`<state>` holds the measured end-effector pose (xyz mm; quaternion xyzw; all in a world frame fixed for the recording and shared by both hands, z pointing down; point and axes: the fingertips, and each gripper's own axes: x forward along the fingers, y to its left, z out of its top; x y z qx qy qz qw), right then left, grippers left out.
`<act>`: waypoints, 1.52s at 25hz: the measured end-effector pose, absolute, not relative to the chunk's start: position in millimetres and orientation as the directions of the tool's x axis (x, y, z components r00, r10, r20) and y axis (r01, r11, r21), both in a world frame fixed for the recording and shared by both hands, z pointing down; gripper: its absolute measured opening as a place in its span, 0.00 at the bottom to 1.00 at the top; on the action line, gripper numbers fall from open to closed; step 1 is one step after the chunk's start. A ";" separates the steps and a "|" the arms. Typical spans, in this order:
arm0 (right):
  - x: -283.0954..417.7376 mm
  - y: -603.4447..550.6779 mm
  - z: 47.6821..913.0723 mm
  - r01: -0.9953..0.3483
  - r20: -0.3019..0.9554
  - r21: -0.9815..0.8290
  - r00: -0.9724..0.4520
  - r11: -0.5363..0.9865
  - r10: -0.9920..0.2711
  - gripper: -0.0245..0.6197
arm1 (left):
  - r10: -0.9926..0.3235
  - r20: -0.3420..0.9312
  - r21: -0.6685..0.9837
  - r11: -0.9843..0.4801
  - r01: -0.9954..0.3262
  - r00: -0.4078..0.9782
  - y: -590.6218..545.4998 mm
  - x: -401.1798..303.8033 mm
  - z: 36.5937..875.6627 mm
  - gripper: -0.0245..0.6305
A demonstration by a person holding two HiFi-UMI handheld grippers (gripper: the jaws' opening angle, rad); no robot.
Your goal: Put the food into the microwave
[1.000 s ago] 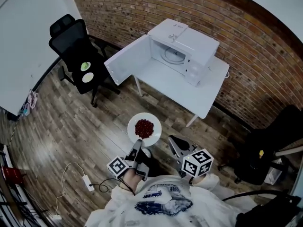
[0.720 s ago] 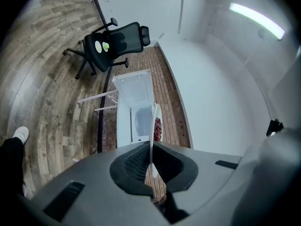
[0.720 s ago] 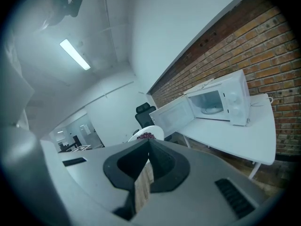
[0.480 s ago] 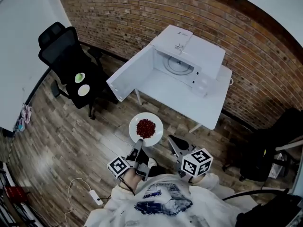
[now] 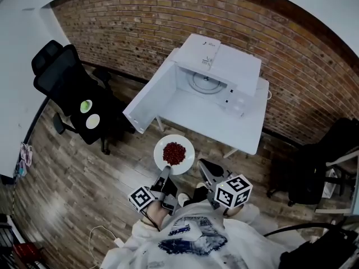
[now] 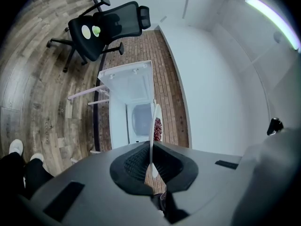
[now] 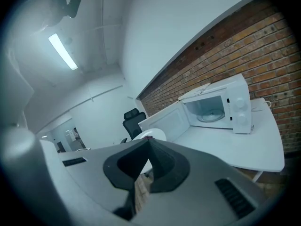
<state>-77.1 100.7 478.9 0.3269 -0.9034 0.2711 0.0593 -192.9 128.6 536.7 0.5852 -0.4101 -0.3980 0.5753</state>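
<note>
Pinching the near rim of a round white plate (image 5: pixel 185 163) with the left tool (image 5: pixel 166 171), clamped tight on that thin edge and on nothing else. Carrying a small heap of dark-red food (image 5: pixel 174 153) right in the middle of it, held level over the brown wood-plank floor (image 5: pixel 84 167), just short of the counter's near edge and still well apart from the oven cavity.

Looking along the left tool (image 6: pixel 151 150) now: plate (image 6: pixel 154 119) edge-on, a thin white line rising straight out of the grip, food (image 6: pixel 158 128) showing just to its right.

Just beside it, holding up the right tool (image 5: pixel 203 166), closed tip to tip with nothing between (image 7: pixel 148 141).

Straight ahead, a white rectangular counter (image 5: pixel 224 125) against a red brick wall (image 5: pixel 140 15). On it, a white microwave oven (image 5: pixel 224 58) with its door (image 5: pixel 148 102) swung wide open to the left and a glass turntable (image 5: pixel 201 82) bare inside.

Off to the left, a black mesh office chair (image 5: pixel 56 72), with a small round green thing (image 5: pixel 85 106) and a small round white thing (image 5: pixel 92 120) side by side on the seat.
</note>
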 end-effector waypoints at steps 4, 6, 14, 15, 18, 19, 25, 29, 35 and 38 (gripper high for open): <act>-79.3 87.4 481.8 -0.640 0.286 -0.450 -0.764 0.622 -0.579 0.06 | -0.929 -0.004 1.000 -0.010 -0.014 0.370 110.5 -193.8 537.5 0.06; -81.3 80.7 483.8 -0.644 0.287 -0.452 -0.760 0.617 -0.583 0.06 | -0.925 -0.001 1.000 -0.009 -0.019 0.381 102.7 -194.7 539.1 0.06; -82.9 26.6 490.2 -0.665 0.277 -0.473 -0.735 0.577 -0.619 0.06 | -0.905 0.017 1.000 0.008 -0.023 0.426 49.0 -194.9 543.7 0.06; -83.1 18.1 490.1 -0.668 0.276 -0.476 -0.731 0.572 -0.624 0.06 | -0.900 0.020 1.000 0.009 -0.026 0.434 40.0 -194.6 543.9 0.06; -81.8 -9.4 489.2 -0.679 0.272 -0.481 -0.717 0.555 -0.642 0.06 | -0.886 0.034 0.999 0.015 -0.044 0.462 11.1 -192.8 545.0 0.06; -80.6 -19.4 489.5 -0.683 0.271 -0.482 -0.712 0.549 -0.648 0.06 | -0.882 0.037 0.999 0.016 -0.048 0.470 0.4 -191.3 545.1 0.06; -68.1 -74.6 494.2 -0.700 0.274 -0.495 -0.688 0.515 -0.671 0.06 | -0.860 0.047 0.998 0.024 -0.051 0.508 -58.6 -176.2 547.0 0.06; -57.4 -109.9 497.0 -0.712 0.276 -0.498 -0.671 0.495 -0.688 0.06 | -0.845 0.062 0.998 0.036 -0.060 0.532 -93.9 -164.4 549.2 0.06; -39.6 -154.7 499.1 -0.718 0.270 -0.509 -0.657 0.476 -0.704 0.06 | -0.831 0.079 0.996 0.041 -0.081 0.550 -142.3 -148.1 552.6 0.06; -32.0 -172.4 499.3 -0.718 0.264 -0.509 -0.656 0.475 -0.708 0.06 | -0.825 0.090 0.994 0.043 -0.097 0.558 -161.0 -139.4 557.5 0.06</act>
